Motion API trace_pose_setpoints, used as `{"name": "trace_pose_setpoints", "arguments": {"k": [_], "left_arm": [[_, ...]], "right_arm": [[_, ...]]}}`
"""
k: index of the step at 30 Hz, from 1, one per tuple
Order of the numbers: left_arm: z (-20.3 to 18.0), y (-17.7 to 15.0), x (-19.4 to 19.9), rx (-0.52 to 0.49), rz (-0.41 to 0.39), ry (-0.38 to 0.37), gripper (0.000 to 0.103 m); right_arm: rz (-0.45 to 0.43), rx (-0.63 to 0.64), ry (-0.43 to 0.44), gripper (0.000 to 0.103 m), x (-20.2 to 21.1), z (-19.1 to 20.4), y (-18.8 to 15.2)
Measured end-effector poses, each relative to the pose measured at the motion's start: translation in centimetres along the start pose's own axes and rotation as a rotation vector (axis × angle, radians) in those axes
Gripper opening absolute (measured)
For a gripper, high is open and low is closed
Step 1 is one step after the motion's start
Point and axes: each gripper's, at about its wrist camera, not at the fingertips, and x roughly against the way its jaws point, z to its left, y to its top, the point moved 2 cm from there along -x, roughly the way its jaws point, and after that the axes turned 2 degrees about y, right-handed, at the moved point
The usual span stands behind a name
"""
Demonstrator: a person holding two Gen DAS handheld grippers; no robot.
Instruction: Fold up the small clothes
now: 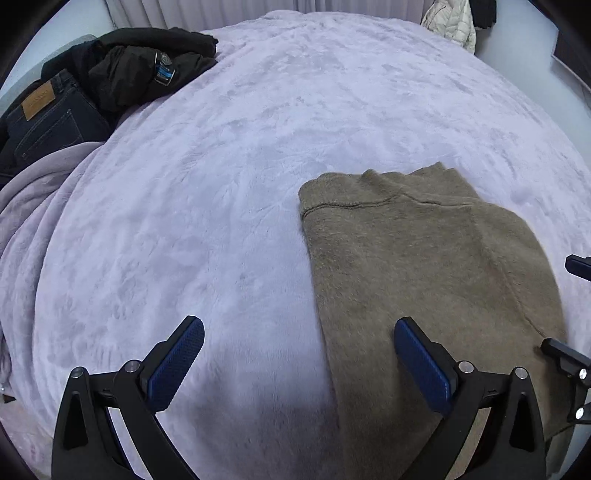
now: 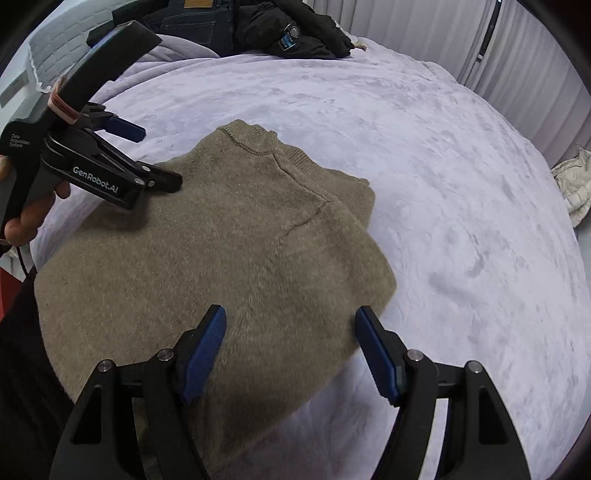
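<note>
Lying flat on the lilac plush blanket (image 1: 229, 155) that covers the bed, the folded olive-brown sweater (image 2: 236, 236) sits close to the bed's near edge, its ribbed collar toward the far side. No basket, box or other container shows in either view. The right tool (image 2: 291, 321) hovers over the sweater's near part with its blue pads spread wide and nothing gripped between them. The left tool (image 1: 299, 332) is held by a hand (image 2: 27, 218) over the sweater's left edge; its pads stand wide apart too, one above the blanket, one above the knit, holding nothing. At the bed's far left corner lie dark jeans (image 1: 48, 118) and a black jacket (image 1: 140, 62). A white quilted garment (image 1: 450, 22) sits beyond the far right edge.
</note>
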Motion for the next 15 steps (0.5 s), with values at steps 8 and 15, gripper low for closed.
{"name": "trace_pose_setpoints", "arguments": {"k": [8,15], "left_arm": [[-2.1,-3.7,2.0,-0.088,-0.014,-0.035,0.103],[-1.7,-5.5,0.7,-0.053,0.020,-0.087,0.103]], "right_arm": [[-0.187,0.259,0.081,0.077,5.0,9.7,0.0],[-0.065,0.243,0.109,0.077,0.3,9.2,-3.4]]}}
